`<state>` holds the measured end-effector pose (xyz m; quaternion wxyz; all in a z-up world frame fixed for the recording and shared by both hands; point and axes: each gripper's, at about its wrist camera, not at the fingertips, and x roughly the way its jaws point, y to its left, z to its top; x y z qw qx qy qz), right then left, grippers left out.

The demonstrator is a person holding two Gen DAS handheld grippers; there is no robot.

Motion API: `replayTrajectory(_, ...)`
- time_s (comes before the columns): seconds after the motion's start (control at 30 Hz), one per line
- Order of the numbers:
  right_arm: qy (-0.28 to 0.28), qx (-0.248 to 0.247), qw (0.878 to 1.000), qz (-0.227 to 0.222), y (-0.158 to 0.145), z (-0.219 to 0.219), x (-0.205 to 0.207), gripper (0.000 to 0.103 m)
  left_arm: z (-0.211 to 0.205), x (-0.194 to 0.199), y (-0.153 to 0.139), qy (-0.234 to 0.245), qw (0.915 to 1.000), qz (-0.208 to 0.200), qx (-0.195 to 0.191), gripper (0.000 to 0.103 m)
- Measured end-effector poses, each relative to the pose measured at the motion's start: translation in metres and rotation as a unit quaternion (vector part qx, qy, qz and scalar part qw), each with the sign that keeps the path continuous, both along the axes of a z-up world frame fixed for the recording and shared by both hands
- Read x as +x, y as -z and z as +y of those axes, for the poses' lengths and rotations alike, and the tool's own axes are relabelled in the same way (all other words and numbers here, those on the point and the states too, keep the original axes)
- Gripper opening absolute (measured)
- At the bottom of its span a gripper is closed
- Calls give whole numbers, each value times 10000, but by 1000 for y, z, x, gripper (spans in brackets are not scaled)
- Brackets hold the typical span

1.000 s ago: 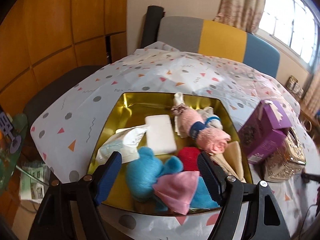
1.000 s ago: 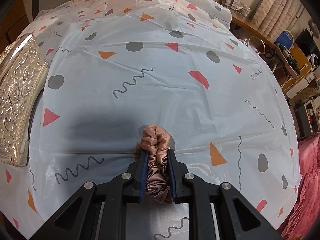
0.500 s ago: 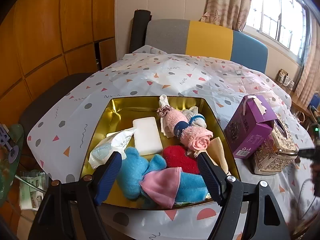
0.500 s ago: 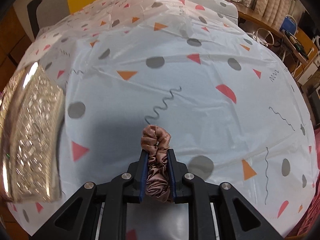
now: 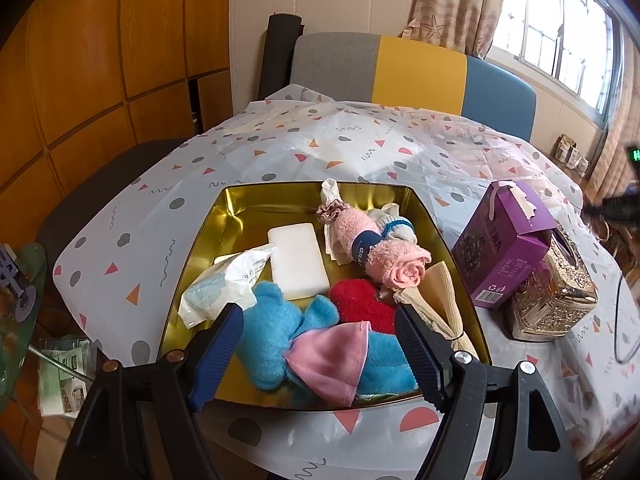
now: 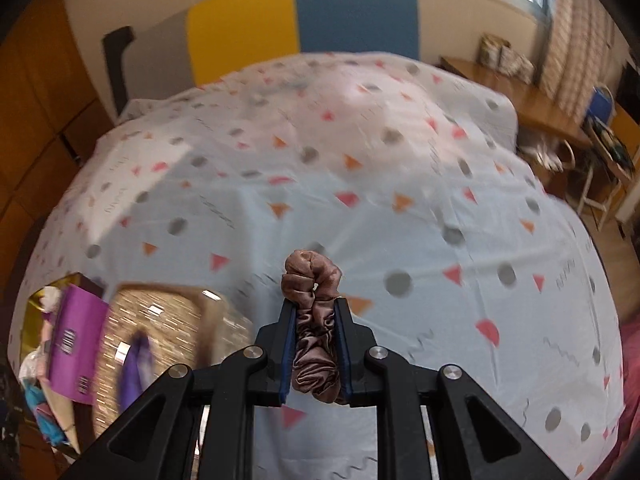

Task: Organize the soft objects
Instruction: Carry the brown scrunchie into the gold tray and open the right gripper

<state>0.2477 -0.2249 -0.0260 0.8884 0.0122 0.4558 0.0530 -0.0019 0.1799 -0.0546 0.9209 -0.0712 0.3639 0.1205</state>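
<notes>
Right wrist view shows the right gripper (image 6: 316, 344) clamped on a brown satin scrunchie (image 6: 314, 320), the gathered fabric squeezed flat between the blue pads with one loop bulging out past the tips; pinching it mid-body like this keeps the slippery cloth from sliding free while it is carried. It hangs above the patterned cloth covering the desk (image 6: 420, 208), clear of the surface, and the blur in the picture suggests a swing under way, probably toward the left edge where the gold tray (image 6: 28, 320) peeks out behind the purple box (image 6: 76, 344) and the ornate gold tissue box (image 6: 168, 332). In the left wrist view the left gripper (image 5: 318, 350) hovers with its jaws spread wide and holding nothing, just over the near edge of the tray (image 5: 208, 240). The tray already gathers the soft things: a blue plush (image 5: 276, 332), a pink cloth (image 5: 332, 360), a red plush (image 5: 360, 304), a rolled pink towel (image 5: 384, 256), a white sponge (image 5: 296, 260) and a tissue pack (image 5: 224, 284). The far corner of the tray looks the freest spot for the scrunchie.
</notes>
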Motion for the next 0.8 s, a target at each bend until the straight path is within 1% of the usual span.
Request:
replayTrajectory(0.1,-399,47,9989,-261,-24,39,0,17,2,-1,1,-20,10000,4,12,79)
replayTrajectory(0.2,-881,236,9947,-473,-42,81,-4,17,5,-3,2,-52,10000,11,2,79)
replayTrajectory(0.3,-1424,396,9874,-573,-51,127,-15,17,11,-5,4,-139,9999,15,-44,79)
replayTrajectory(0.4,-2020,463,9768,-538,-52,181,-32,17,16,-7,6,-207,9998,29,-56,79)
replayTrajectory(0.53,-2722,573,9598,-366,-35,243,-58,17,25,-11,9,-328,9994,63,-82,79)
replayTrajectory(0.6,-2949,632,9531,-243,-22,267,-71,17,29,-13,10,-396,9991,69,-97,78)
replayTrajectory(0.7,-3139,734,9466,-1,-4,295,-85,17,36,-17,11,-510,9986,52,-103,78)
replayTrajectory(0.8,-3285,830,9406,203,15,315,-90,17,41,-21,10,-604,9981,32,-113,79)
